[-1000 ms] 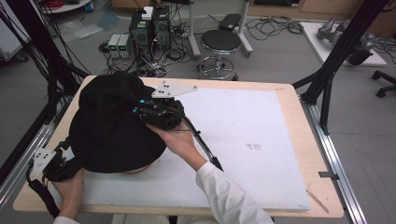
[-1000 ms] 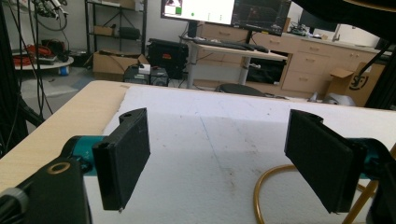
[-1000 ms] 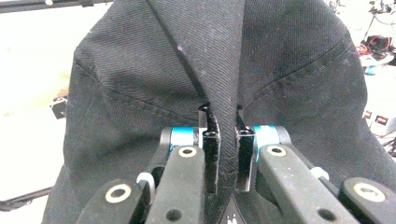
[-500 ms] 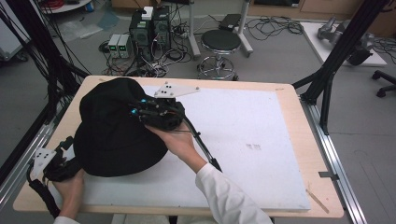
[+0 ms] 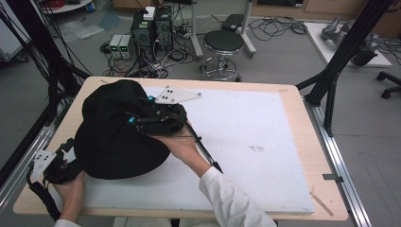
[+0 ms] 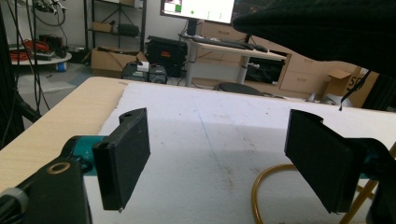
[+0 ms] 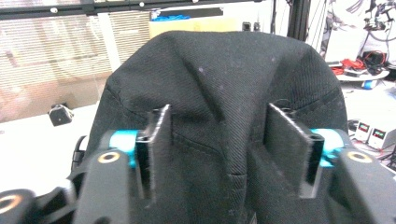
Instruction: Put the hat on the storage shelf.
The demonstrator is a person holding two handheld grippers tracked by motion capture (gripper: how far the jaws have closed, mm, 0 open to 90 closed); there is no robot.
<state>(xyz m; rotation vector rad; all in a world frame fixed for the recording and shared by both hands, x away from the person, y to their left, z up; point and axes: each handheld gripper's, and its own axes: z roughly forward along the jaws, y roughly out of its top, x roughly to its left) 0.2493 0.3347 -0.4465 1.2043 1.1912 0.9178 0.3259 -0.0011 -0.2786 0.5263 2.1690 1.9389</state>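
A black fabric hat (image 5: 113, 137) lies on the left part of the white board (image 5: 265, 142). My right gripper (image 5: 136, 119) rests on its crown, with a hand behind it. In the right gripper view the jaws stand wide apart, and the creased crown (image 7: 224, 84) bulges between them at my right gripper (image 7: 219, 140). At the table's near left corner my left gripper (image 5: 66, 158) sits by the brim. In its own view my left gripper (image 6: 219, 158) is open over bare board, and the brim (image 6: 327, 28) hangs above at the upper right.
The board lies on a wooden table (image 5: 307, 123) with black frame posts (image 5: 345, 52) at both sides. A yellowish cable loop (image 6: 261, 186) lies on the board by the left gripper. A stool (image 5: 222, 47) and computer boxes (image 5: 151, 28) stand on the floor beyond.
The right gripper and the hat's crown have shifted slightly toward the person. The left gripper has hardly moved.
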